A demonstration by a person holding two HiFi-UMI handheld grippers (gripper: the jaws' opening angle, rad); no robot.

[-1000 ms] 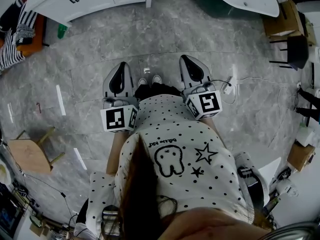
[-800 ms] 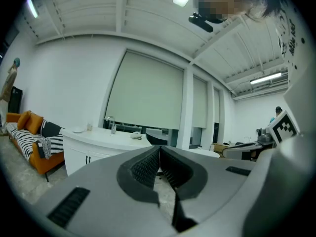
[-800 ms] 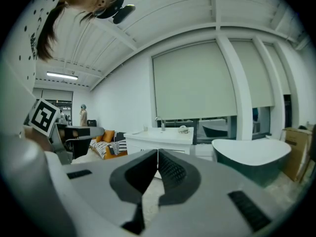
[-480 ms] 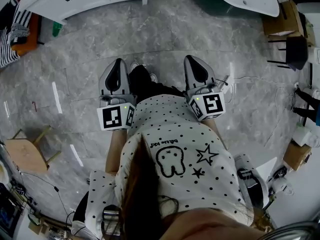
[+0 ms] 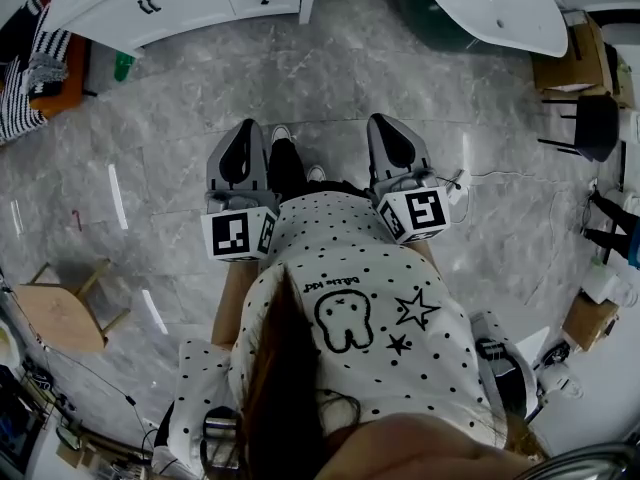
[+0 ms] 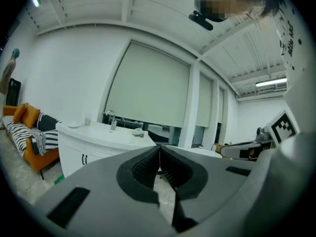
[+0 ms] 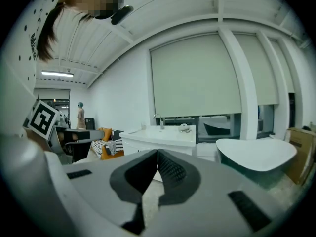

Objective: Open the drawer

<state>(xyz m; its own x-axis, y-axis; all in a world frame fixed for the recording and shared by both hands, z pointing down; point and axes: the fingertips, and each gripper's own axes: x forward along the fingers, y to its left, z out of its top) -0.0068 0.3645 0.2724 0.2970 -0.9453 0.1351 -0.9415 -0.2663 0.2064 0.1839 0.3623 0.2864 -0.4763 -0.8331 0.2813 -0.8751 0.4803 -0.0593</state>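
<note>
A white vanity cabinet (image 5: 190,3) with small black drawer handles (image 5: 265,1) stands across the grey floor at the top left of the head view. In the left gripper view the cabinet (image 6: 98,142) is far ahead to the left; in the right gripper view the same cabinet (image 7: 160,138) lies straight ahead. My left gripper (image 5: 245,128) and right gripper (image 5: 385,120) are held in front of the person's body, well short of the cabinet. The left gripper (image 6: 159,151) is shut and holds nothing. The right gripper (image 7: 157,154) has its jaws together at the tips, also with nothing in them.
A white bathtub (image 5: 495,3) stands at the top right. An orange sofa with striped cloth (image 5: 35,68) is at the far left, a green bottle (image 5: 123,63) beside the cabinet. A wooden stool (image 5: 60,308), cardboard boxes (image 5: 565,53), a black chair (image 5: 592,108) and a floor cable (image 5: 500,173) ring the person.
The person has stepped forward across the floor, feet changing place. Both shut grippers have come along, and more of the cabinet's front shows at the top left.
</note>
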